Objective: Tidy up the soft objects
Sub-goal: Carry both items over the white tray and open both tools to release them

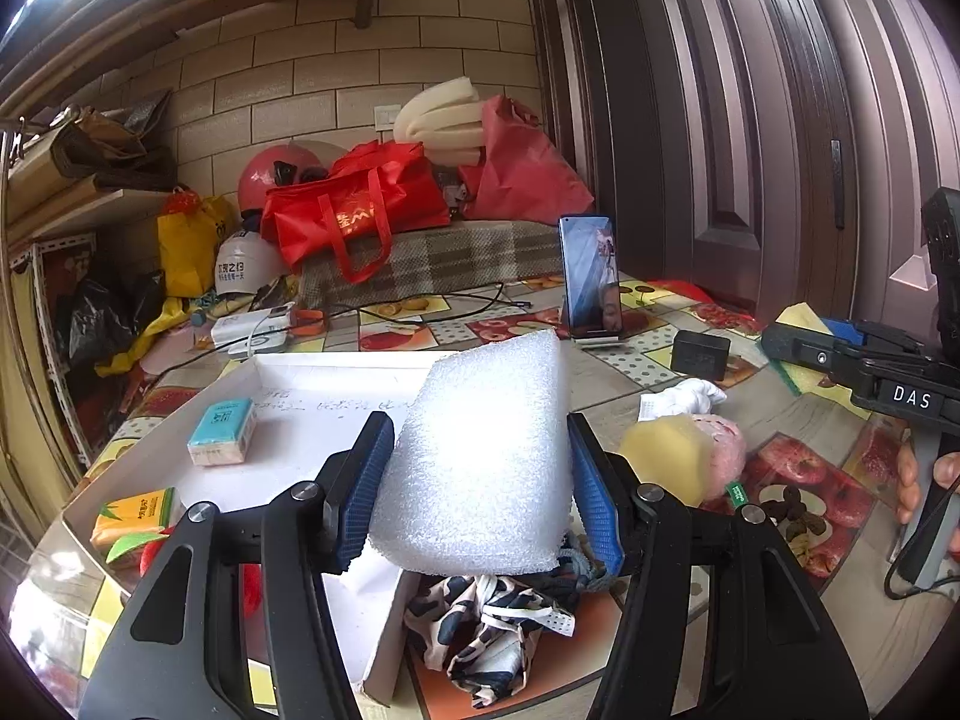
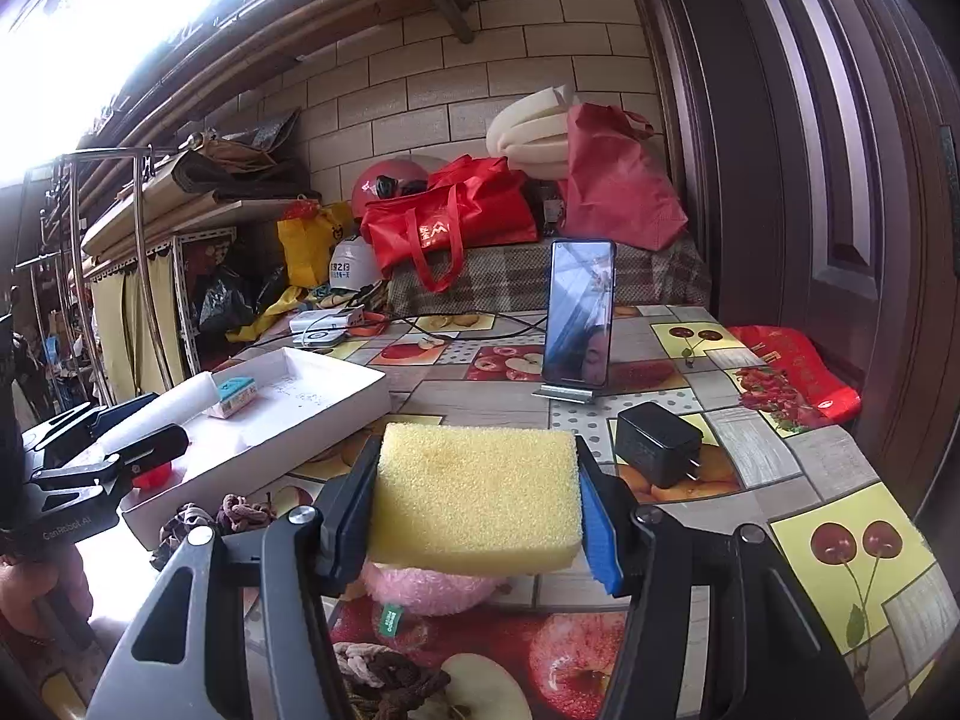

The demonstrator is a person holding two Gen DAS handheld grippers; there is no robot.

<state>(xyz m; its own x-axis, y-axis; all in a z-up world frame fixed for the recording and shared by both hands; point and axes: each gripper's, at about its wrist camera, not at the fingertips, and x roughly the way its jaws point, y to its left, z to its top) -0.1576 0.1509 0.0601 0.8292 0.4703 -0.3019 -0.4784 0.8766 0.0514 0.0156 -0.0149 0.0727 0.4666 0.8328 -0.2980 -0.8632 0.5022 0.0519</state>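
Left wrist view, bottom centre: left claw (image 1: 477, 480) clenched on a white foam block (image 1: 486, 456), blue pads pressing both sides, block lifted off the counter (image 1: 606, 372). Directly below it, a black-and-white patterned cloth (image 1: 486, 630) lies crumpled at the corner of the white tray (image 1: 336, 360). In the tray: a teal tissue pack (image 1: 222, 432) mid-left, an orange-green pack (image 1: 132, 519) at lower left. Right of the claw, a pink plush item (image 1: 723, 459) on the counter, a white cloth (image 1: 690, 396) just behind it. Right claw is seen at the right edge.

Right wrist view, bottom centre: right claw (image 2: 477, 498) clenched on a yellow sponge (image 2: 477, 498), held above the pink plush. Brown knitted items (image 2: 384, 678) at the bottom edge, dark hair ties (image 2: 240, 510) lower left beside the tray. Black charger (image 2: 660, 450) centre right. Phone (image 2: 579, 318) upright on a stand, centre. Far back: red bag (image 2: 450, 222), white helmet (image 2: 354, 270), foam rolls (image 2: 534, 132) against the brick wall.
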